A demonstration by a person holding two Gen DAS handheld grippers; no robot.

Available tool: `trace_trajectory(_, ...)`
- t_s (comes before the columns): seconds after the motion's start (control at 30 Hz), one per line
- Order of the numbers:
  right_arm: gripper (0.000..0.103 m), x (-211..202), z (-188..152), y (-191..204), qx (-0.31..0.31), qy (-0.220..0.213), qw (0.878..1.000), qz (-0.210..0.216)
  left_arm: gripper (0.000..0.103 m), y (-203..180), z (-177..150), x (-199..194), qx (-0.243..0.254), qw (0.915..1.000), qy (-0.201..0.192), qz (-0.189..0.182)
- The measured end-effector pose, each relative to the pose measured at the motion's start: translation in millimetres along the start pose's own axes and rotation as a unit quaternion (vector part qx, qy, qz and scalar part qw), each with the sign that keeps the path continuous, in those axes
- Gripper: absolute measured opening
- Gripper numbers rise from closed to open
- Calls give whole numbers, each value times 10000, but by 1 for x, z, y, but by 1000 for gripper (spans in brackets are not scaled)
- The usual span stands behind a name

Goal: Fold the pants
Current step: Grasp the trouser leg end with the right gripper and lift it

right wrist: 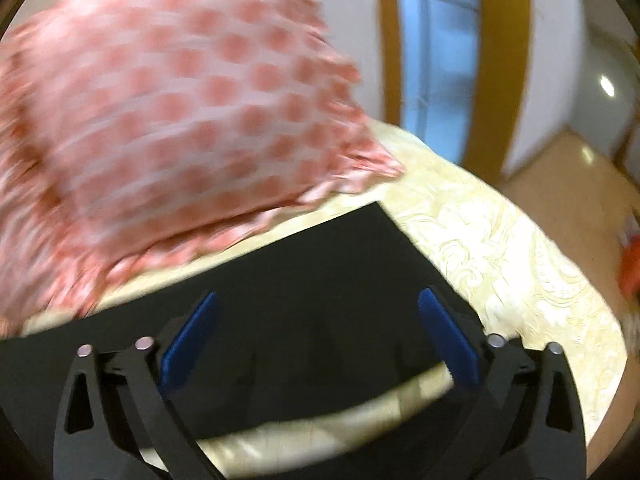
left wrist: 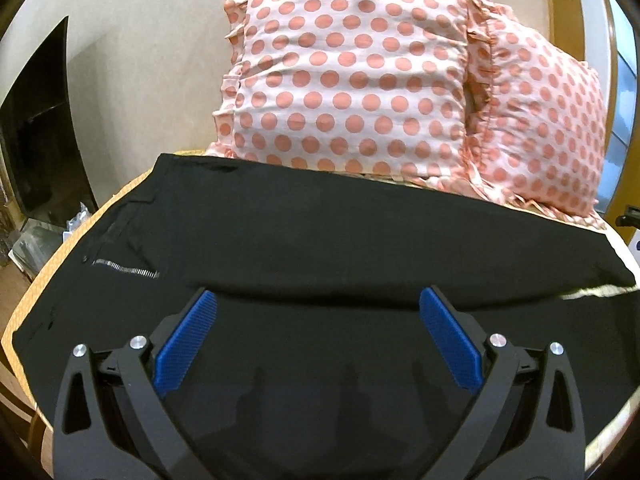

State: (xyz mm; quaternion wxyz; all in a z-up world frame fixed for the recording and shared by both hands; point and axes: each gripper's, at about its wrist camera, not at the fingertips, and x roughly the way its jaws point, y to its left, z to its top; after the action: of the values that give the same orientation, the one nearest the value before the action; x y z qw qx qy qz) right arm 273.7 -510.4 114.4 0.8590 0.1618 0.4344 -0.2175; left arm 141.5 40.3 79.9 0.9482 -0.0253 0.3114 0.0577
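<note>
the pants lay lengthwise across the bed, hem end under the right gripper; both the right and left gripper were spread, empty.

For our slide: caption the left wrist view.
Open left tool above flat black fabric pants, polka-dot pillows behind.

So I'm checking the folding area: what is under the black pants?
The pants lie on a cream patterned bedspread, which shows past their hem and edges. Two spotted pillows sit behind them. Whatever lies directly beneath the cloth is covered.
</note>
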Motion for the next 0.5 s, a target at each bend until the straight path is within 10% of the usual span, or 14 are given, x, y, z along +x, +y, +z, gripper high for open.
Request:
trace_trajectory(0.27, 75, 102, 48, 5, 890, 697, 9863, -1202, 101, -1, 0, 18, 120, 9991, -145, 367)
trace_trajectory(0.5, 72, 136, 47, 23, 317, 690, 9782, -1932, 101, 0, -3, 19, 164, 9996, -101, 224)
